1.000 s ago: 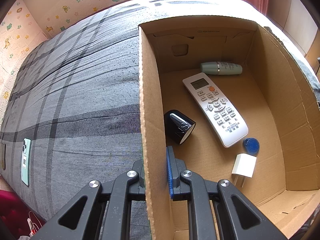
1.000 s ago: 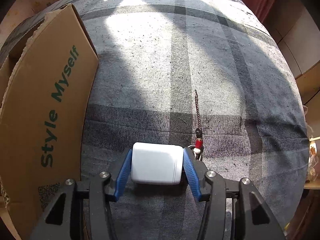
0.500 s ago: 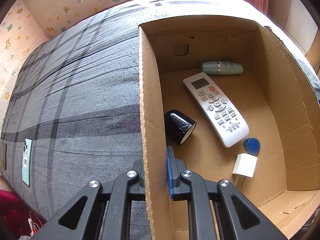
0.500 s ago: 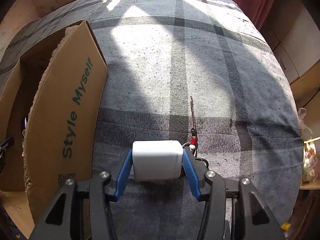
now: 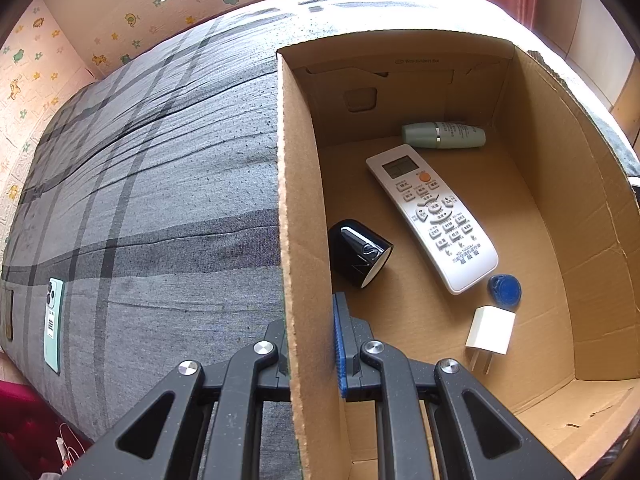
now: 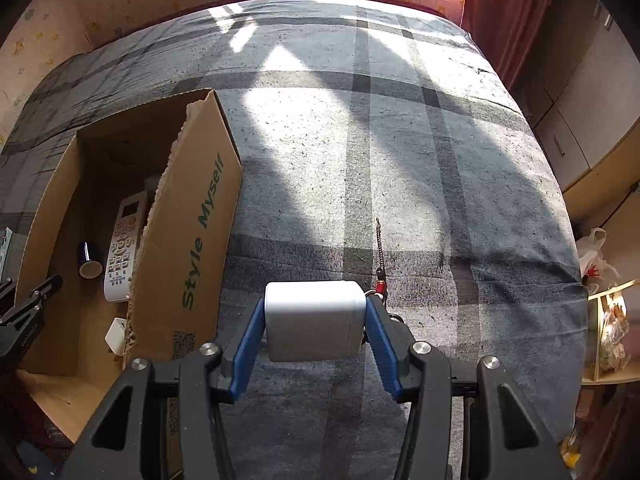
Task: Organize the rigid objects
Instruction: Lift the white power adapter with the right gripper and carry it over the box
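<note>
My right gripper (image 6: 315,326) is shut on a white rounded box (image 6: 315,326), held above the grey plaid bedspread (image 6: 400,140). My left gripper (image 5: 310,344) is shut on the left wall of the cardboard box (image 5: 296,208). Inside lie a white remote (image 5: 432,216), a black cup on its side (image 5: 360,252), a pale green bottle (image 5: 444,135), a blue tag (image 5: 505,290) and a white charger plug (image 5: 490,330). The right wrist view shows the cardboard box (image 6: 192,232) to the left of my right gripper, with the remote (image 6: 122,248) and cup (image 6: 90,260) inside.
A keyring with a chain and red bead (image 6: 380,256) lies on the bedspread just behind the held white box. A mint green phone (image 5: 53,322) rests near the bed's left edge. Wooden shelves with bags (image 6: 608,320) stand off the bed's right side.
My right gripper has risen with the white box, so more of the bed and the cardboard box's inside show in its view. The left gripper has stayed put.
</note>
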Tool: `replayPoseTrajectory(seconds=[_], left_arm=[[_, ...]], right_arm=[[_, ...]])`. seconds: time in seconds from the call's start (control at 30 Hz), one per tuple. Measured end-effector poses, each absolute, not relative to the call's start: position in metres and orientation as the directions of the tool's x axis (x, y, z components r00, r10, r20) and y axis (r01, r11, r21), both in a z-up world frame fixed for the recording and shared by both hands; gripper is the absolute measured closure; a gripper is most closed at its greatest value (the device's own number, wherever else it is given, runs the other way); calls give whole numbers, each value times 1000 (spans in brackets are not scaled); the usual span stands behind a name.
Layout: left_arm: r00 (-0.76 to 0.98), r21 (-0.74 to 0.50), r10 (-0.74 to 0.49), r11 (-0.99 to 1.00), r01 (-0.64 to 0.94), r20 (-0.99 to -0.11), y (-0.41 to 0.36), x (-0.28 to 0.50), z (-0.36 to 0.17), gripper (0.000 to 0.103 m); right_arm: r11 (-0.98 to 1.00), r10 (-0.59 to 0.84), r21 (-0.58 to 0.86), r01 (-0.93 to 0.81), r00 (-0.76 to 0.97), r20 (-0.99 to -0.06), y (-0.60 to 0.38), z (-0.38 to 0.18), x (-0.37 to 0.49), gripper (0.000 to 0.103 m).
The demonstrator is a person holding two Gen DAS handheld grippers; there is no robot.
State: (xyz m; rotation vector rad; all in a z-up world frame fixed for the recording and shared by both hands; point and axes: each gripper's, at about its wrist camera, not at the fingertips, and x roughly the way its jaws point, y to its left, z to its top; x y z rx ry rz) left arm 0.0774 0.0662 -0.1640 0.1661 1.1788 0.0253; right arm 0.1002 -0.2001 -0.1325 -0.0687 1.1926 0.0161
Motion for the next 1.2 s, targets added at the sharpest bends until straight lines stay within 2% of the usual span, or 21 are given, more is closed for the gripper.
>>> replayPoseTrajectory(seconds=[0.67,1.2], left_arm=[[383,144,106,987,72,-918,67,77,-164,89],[382,145,107,987,73,-918,66,77,-164,89]], right_arm=[[993,-5,-54,-101,431,-902,-172,-87,91,49],[978,80,-22,-209,468,-880,-117,-62,96,49]])
